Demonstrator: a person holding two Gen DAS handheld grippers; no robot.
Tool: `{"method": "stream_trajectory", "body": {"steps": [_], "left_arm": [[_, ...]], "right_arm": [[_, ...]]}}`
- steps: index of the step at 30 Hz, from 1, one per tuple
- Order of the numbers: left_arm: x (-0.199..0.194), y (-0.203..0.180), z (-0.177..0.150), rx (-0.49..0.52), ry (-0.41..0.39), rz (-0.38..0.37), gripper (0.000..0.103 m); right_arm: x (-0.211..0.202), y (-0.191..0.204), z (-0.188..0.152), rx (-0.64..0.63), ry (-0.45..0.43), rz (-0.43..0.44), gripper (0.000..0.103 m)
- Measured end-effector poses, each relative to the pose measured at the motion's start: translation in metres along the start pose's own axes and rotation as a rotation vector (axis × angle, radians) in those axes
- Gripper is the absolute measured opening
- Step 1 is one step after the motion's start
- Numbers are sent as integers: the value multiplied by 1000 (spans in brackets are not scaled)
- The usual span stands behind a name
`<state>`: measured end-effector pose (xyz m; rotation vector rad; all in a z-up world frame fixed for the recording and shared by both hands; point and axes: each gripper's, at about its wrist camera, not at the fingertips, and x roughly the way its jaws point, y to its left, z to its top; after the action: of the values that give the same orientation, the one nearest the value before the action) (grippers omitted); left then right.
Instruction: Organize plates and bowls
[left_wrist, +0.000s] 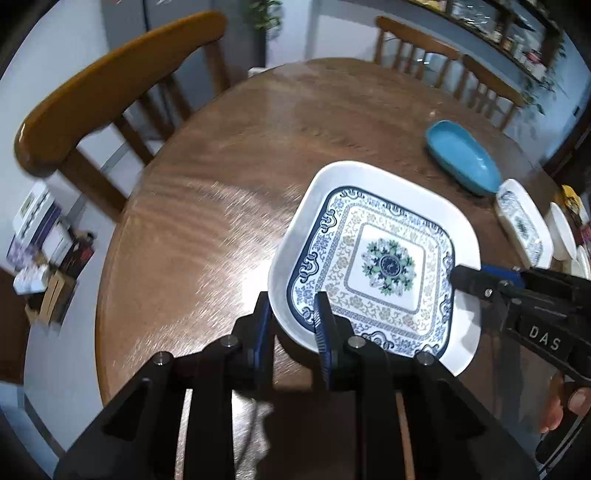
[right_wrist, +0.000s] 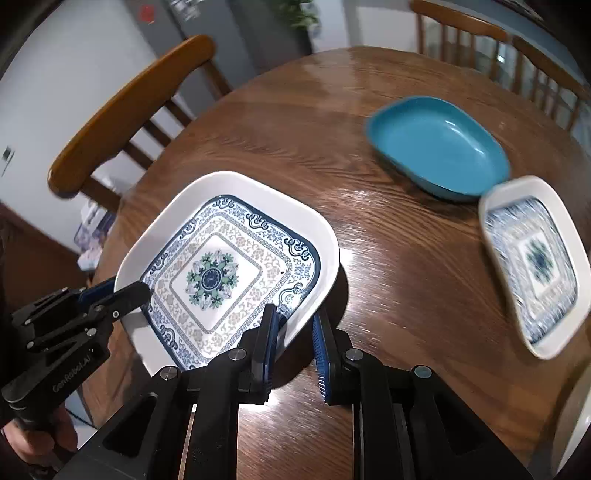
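Note:
A large square white plate with a blue floral pattern (left_wrist: 384, 258) (right_wrist: 225, 269) is held above the round wooden table (left_wrist: 221, 192) (right_wrist: 388, 258). My left gripper (left_wrist: 293, 314) straddles the plate's near left rim, one finger under it and one on top. My right gripper (right_wrist: 295, 325) straddles the opposite rim the same way; it shows in the left wrist view (left_wrist: 469, 280) at the plate's right edge. A teal bowl (left_wrist: 461, 158) (right_wrist: 439, 147) sits further back. A smaller patterned plate (left_wrist: 524, 221) (right_wrist: 535, 262) lies at the right.
Wooden chairs stand at the left (left_wrist: 110, 96) (right_wrist: 129, 110) and behind the table (left_wrist: 417, 48) (right_wrist: 461, 26). More white dishes (left_wrist: 563, 232) stand at the table's far right edge. Boxes (left_wrist: 37, 236) sit on the floor at left.

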<state>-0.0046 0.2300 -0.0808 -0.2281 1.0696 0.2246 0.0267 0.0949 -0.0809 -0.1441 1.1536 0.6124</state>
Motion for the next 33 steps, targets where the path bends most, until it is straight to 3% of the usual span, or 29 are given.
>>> {"method": "stream_trajectory", "body": {"steps": [6, 8, 10, 11, 15, 24, 29, 30, 31, 33], "left_arm": [[9, 0, -13, -35, 20, 12, 23], [2, -1, -15, -35, -1, 32, 35], [-6, -3, -15, -38, -25, 44, 67], [-12, -3, -15, -37, -41, 51, 70], [-27, -16, -11, -18, -80, 43, 76], [-55, -82, -13, 96, -129, -11, 89], [-62, -122, -19, 176, -134, -23, 96], [-63, -130, -19, 189, -135, -29, 99], [-64, -138, -21, 203, -134, -35, 100], [-66, -155, -22, 232, -134, -44, 100]], "right_arm": [[10, 5, 3, -17, -4, -22, 21], [1, 2, 0, -12, -26, -19, 25], [-13, -1, -4, -13, -62, -10, 30], [-22, -4, -6, -9, -80, -7, 32], [-55, -17, -20, 14, -134, 1, 45], [-122, -55, -57, 97, -252, -33, 45], [-159, -87, -85, 175, -312, -100, 46], [-165, -94, -92, 197, -318, -115, 49], [-167, -99, -96, 210, -321, -123, 62], [-176, -110, -107, 245, -342, -153, 73]]}}
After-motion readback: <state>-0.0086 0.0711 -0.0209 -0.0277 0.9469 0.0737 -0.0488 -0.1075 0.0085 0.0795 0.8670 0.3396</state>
